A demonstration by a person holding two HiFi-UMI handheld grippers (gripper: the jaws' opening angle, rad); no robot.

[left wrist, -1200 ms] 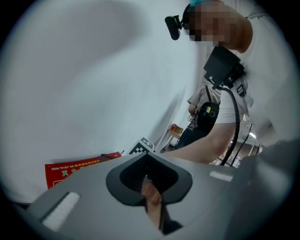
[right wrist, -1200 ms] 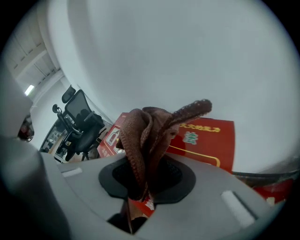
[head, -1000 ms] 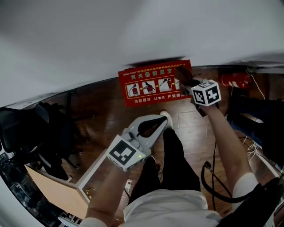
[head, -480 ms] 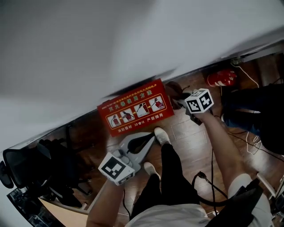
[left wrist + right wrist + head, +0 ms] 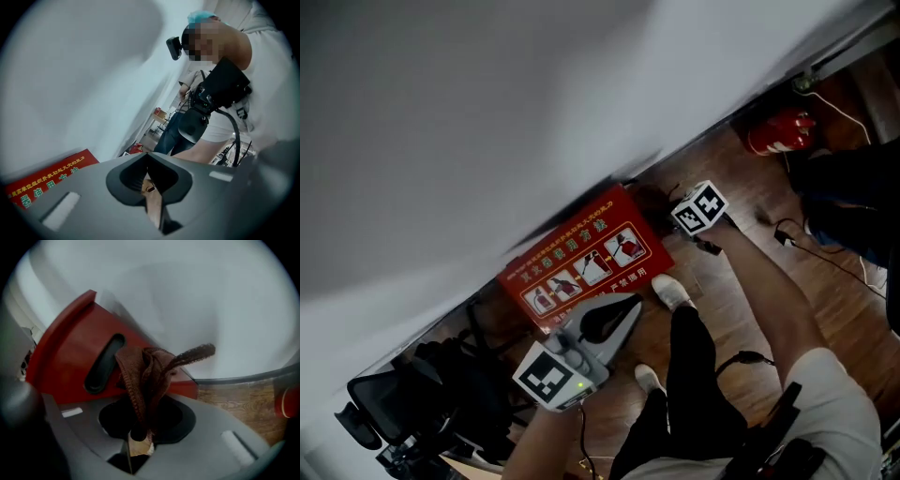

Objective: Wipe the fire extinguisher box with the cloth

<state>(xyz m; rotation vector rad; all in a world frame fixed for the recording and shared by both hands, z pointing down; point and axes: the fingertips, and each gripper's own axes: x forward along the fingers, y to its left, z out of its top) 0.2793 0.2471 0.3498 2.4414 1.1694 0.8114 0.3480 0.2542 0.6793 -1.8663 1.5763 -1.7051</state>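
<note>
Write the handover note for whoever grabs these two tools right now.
Left tool: shut, empty, held near the labelled face of the fire extinguisher box.
Right tool: shut on the brown cloth, which hangs bunched at the box end with the dark handle slot. I cannot tell whether the cloth touches the box.
Box: red, on the wood floor against the white wall.
Done: cloth is gripped and brought to the box. Nothing shows which faces are wiped.
Left: wipe that end, then the labelled face.
</note>
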